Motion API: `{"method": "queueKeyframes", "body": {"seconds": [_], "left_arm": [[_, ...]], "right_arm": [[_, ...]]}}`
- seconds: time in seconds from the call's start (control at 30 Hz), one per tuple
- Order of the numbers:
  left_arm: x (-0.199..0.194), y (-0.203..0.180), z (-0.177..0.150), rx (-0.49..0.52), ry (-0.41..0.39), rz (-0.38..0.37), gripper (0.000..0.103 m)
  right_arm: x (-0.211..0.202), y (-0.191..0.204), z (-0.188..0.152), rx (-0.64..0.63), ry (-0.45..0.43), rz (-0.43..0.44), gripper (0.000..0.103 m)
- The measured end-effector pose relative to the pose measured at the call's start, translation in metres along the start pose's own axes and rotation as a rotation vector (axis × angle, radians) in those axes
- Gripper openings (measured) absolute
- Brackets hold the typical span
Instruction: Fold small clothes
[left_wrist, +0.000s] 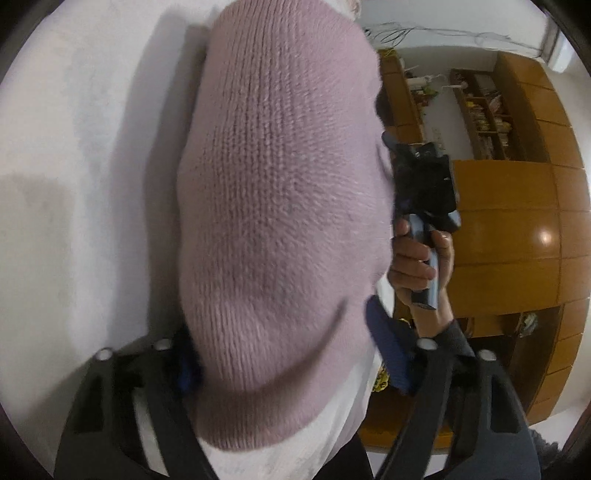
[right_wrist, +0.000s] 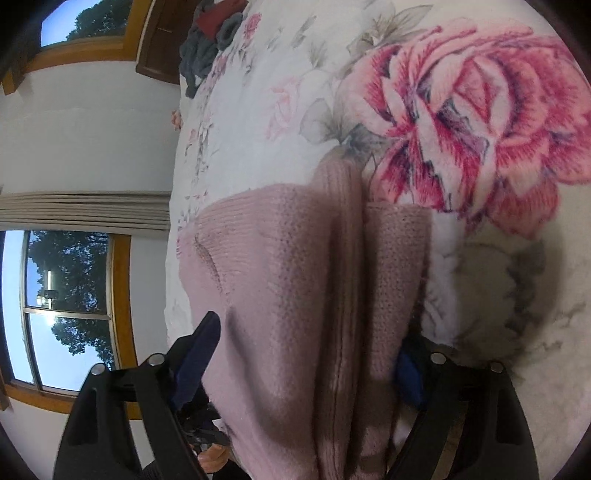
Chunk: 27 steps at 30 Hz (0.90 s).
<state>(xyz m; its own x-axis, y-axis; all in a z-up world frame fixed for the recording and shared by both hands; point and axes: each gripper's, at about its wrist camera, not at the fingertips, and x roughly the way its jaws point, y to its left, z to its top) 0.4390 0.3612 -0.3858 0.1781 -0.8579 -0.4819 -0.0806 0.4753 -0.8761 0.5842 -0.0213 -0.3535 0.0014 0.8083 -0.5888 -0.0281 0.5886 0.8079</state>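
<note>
Both claws, the left gripper (left_wrist: 284, 354) and right gripper (right_wrist: 306, 358), pinch the pink knitted garment (right_wrist: 295, 280) aloft over the floral blanket (right_wrist: 480, 110), probably to straighten it before folding.

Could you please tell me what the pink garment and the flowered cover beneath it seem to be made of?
The pink knitted garment looks like soft wool or acrylic yarn: visible knit rows, ribbed edge, matte fuzz. The white flowered bed cover looks like plush fleece, judging by its fuzzy printed pile; the exact fibre is unclear.
</note>
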Motion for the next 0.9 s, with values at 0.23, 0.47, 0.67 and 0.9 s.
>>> {"method": "queueKeyframes", "body": {"seconds": [0.23,0.47,0.67,0.9], "left_arm": [[0.005,-0.026,-0.003,0.024,0.018,0.127,0.033],[-0.017,-0.058,-0.012,0.080,-0.020,0.155,0.028],[-0.065,-0.089,-0.042,0.149,-0.053,0.153,0.028],[-0.145,-0.063,-0.123,0.139,-0.115,0.185,0.028]], "right_arm": [[-0.003,0.008,-0.008,-0.013,-0.057,-0.013,0.047],[-0.013,0.053,-0.022,-0.060,-0.106,0.003,0.044],[-0.017,0.098,-0.047,-0.090,-0.118,0.049,0.044],[0.033,0.136,-0.108,-0.099,-0.035,0.147,0.043]]}}
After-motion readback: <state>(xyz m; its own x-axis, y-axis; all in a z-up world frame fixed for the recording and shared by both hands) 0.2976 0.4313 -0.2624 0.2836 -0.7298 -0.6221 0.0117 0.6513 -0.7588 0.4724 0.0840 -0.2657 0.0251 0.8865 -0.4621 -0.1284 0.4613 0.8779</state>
